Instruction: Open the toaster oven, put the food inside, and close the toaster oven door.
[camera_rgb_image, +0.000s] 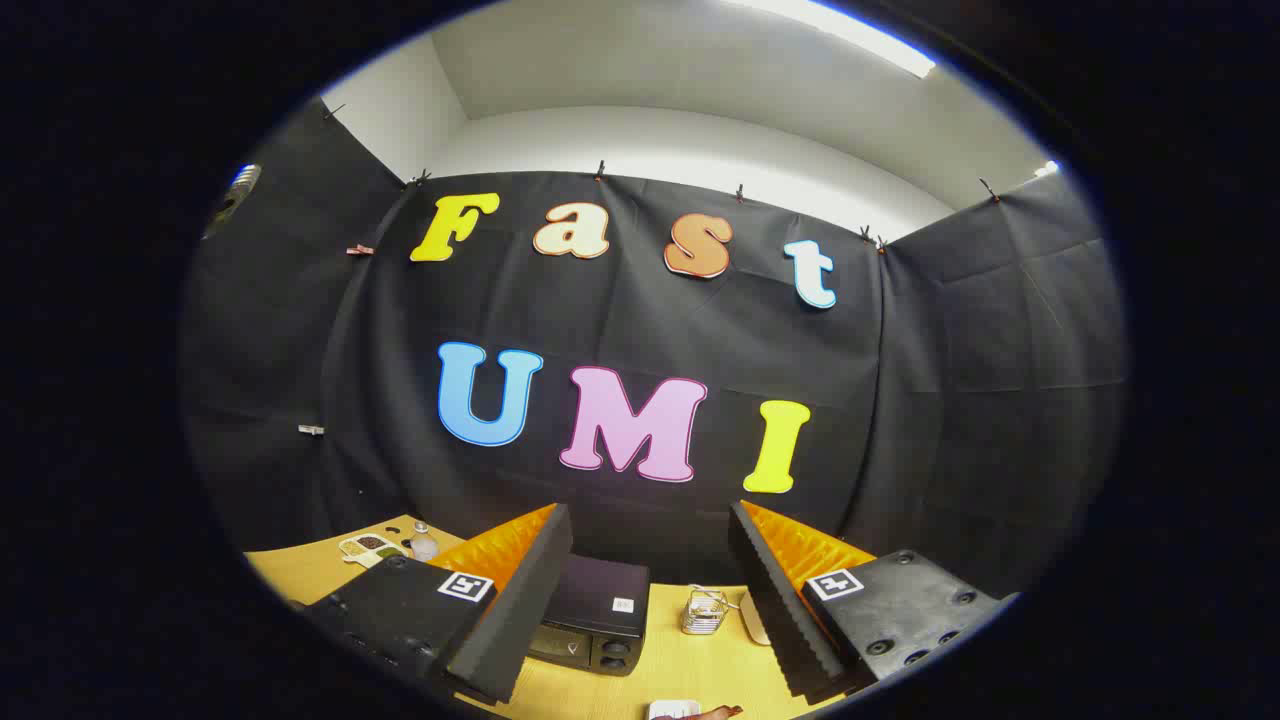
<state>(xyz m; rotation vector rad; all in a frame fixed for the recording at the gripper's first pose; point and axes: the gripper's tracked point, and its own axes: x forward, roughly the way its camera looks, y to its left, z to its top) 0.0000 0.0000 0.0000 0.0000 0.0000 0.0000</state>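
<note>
My gripper (650, 540) is held high above the wooden table (690, 660), its two fingers (515, 590) spread wide apart with nothing between them. Below, partly behind the left finger, stands a dark toaster oven (598, 620); its front with knobs faces the near side and its door looks closed. At the table's near edge, between the fingers, lies a small white plate (672, 709) with a reddish-brown piece of food (718, 712) beside it, both cut off by the view.
A small wire rack (706, 611) stands right of the oven, with a pale flat object (752, 618) beside it. At the far left of the table sit a divided tray of seasonings (368, 546) and a small clear bottle (423, 541). Black cloth walls surround the table.
</note>
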